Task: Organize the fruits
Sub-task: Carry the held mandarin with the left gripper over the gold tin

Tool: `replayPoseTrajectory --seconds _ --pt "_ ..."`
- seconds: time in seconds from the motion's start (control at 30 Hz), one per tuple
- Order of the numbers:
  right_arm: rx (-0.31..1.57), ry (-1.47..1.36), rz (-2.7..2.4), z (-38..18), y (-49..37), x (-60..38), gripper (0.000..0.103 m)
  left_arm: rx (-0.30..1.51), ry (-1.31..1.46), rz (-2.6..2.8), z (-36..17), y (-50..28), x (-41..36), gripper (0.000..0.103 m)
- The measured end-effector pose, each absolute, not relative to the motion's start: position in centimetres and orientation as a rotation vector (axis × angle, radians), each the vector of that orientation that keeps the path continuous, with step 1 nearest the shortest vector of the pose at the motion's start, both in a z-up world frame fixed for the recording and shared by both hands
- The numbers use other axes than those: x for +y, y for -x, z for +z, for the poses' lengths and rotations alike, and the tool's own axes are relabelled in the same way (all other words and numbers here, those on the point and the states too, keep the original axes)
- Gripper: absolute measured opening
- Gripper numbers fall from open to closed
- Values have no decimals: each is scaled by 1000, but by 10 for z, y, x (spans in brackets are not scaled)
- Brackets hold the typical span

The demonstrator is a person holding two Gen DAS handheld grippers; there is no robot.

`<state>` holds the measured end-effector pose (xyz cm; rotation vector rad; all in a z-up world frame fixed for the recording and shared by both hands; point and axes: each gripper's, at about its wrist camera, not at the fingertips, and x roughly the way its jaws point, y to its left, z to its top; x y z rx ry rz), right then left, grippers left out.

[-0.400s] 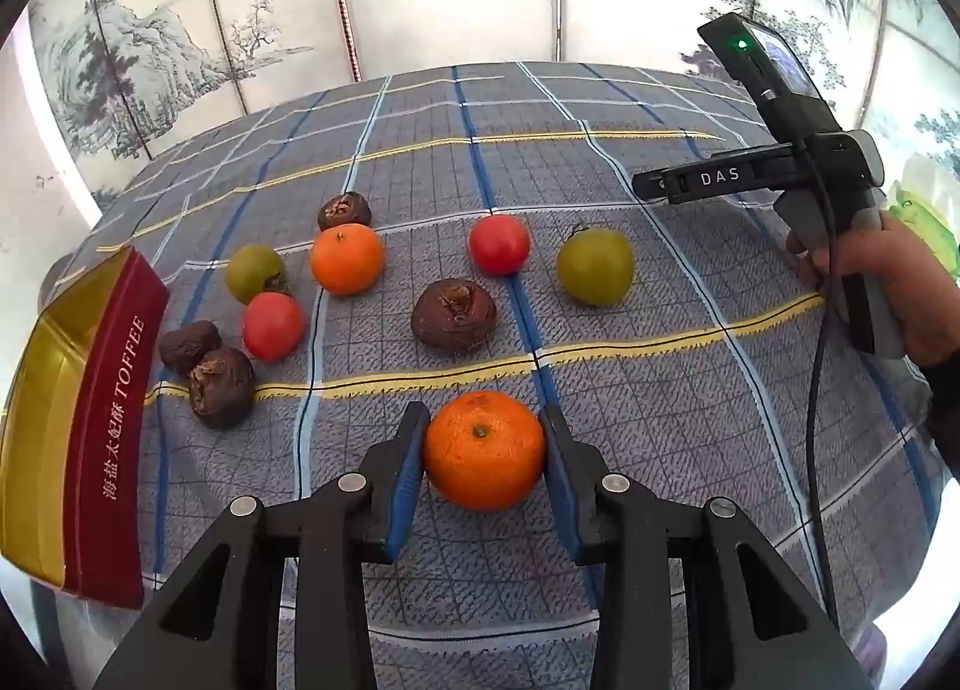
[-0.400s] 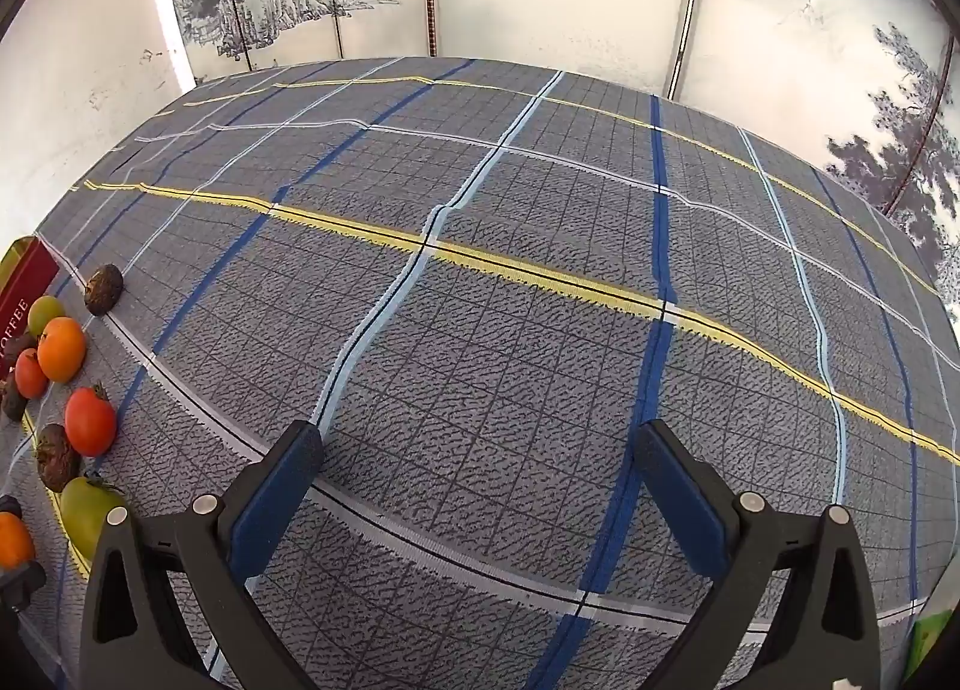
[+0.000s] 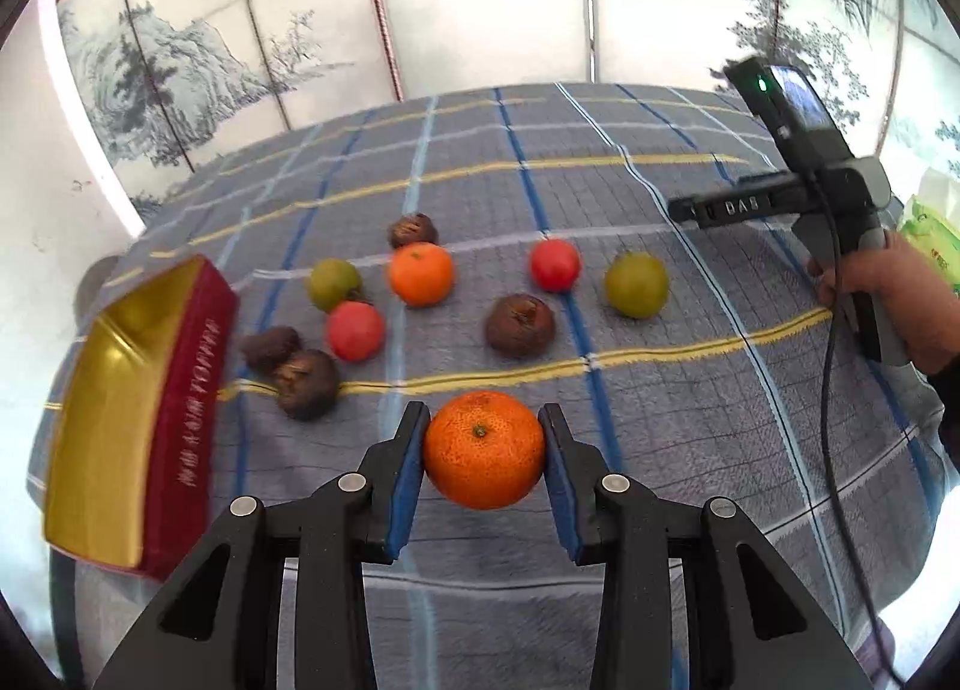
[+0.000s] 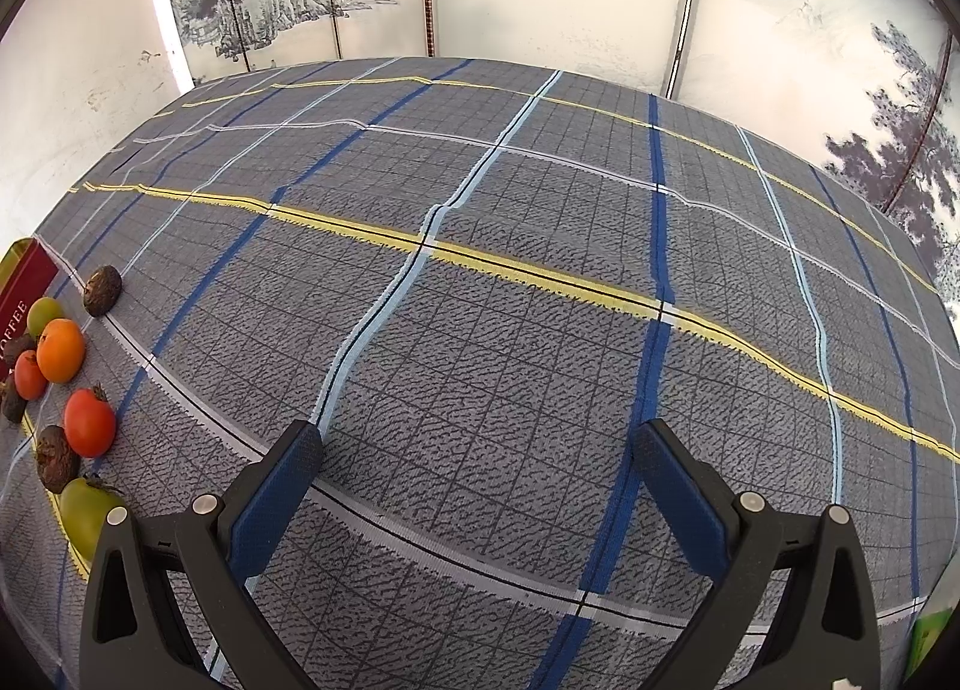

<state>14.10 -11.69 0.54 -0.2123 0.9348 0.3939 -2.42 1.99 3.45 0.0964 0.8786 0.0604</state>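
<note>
My left gripper [image 3: 485,419] is shut on an orange [image 3: 483,450], with both blue pads pressed to its sides, over the checked cloth [image 3: 690,420]. Beyond it lie another orange [image 3: 420,274], two red tomatoes [image 3: 555,265] [image 3: 354,330], two green fruits [image 3: 636,285] [image 3: 333,284] and several dark brown fruits [image 3: 519,325]. A red and gold tin [image 3: 186,390] lies open at the left. My right gripper [image 4: 477,431] is wide open over bare cloth, nothing between its fingers. In the left wrist view the right gripper [image 3: 750,204] sits right of the fruits, held by a hand [image 3: 888,294].
A painted folding screen [image 3: 480,0] stands behind the table. A green packet [image 3: 930,234] lies at the far right edge. A black cable [image 3: 831,366] hangs from the right gripper across the cloth. The fruits line the left edge of the right wrist view [image 4: 60,350].
My left gripper has swung left with the orange, so the tin and the fruits sit further right in its view, blurred. The right gripper has kept still.
</note>
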Motion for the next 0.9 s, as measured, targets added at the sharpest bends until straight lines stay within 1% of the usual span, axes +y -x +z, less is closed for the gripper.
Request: replayPoseTrajectory --seconds 0.23,0.33,0.43,0.57,0.9 --pt "939 191 343 7 -141 -122 103 867 -130 143 54 39 61 38" --pt "941 179 319 7 -143 -126 103 828 -222 214 66 51 75 38" --pt "941 168 297 7 -144 -131 103 803 -240 253 71 57 95 38" --pt "943 158 273 7 -145 -133 103 828 -240 288 66 52 128 39" --pt "945 145 245 7 -145 -137 103 835 -362 370 47 18 202 39"
